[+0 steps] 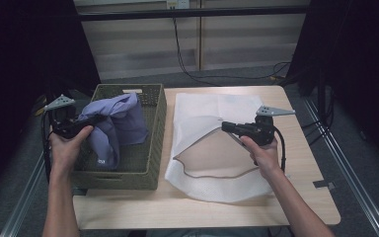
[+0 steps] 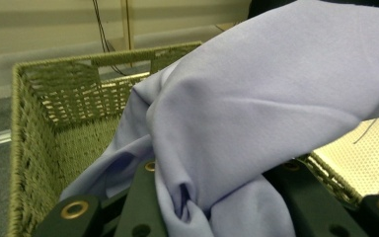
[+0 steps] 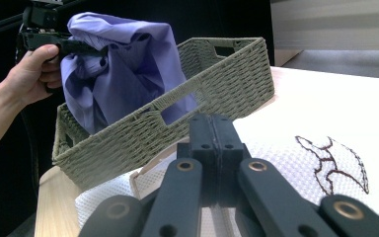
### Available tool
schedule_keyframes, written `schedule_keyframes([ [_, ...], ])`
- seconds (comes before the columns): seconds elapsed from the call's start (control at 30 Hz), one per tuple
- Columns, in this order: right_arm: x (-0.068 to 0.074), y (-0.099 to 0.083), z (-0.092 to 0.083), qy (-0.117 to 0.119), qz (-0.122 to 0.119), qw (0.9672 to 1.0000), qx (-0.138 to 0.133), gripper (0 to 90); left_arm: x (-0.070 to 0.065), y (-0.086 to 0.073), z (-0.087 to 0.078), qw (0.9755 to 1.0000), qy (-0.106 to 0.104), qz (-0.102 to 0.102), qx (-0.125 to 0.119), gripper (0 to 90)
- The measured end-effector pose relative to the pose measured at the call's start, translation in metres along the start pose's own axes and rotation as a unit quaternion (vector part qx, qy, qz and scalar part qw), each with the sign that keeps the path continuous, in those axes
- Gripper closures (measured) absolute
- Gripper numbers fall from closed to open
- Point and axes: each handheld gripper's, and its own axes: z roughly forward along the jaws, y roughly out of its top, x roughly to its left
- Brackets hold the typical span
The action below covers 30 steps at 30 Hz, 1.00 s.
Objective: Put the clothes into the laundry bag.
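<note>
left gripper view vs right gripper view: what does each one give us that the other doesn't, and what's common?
Left gripper view alone: a close look at the purple cloth bunched and pinched between the left gripper's own jaws, and the basket's woven inside wall.

Right gripper view alone: the right gripper with jaws pressed together on the edge of the white mesh bag, the bag's dark wavy zipper line, and, farther off, the left hand lifting the cloth above the basket.

Both: cloth, basket, mesh bag.

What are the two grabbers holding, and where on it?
The left gripper pinches a bunched fold of the purple cloth. The right gripper pinches the white mesh bag at its opening's edge.
</note>
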Motion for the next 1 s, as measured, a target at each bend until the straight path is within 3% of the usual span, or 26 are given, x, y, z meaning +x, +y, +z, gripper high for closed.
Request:
schedule_keyframes([
  [0.33, 0.000, 0.001, -0.001, 0.000, 0.000, 1.0000, -0.002, 90.0, 0.000, 0.004, -0.013, 0.9993, 0.006, -0.010, -0.036, 72.0],
  [1.0, 0.000, 0.001, -0.001, 0.001, -0.001, 1.0000, -0.003, 90.0, -0.009, 0.019, -0.041, 0.9952, 0.015, 0.005, -0.096, 72.0],
])
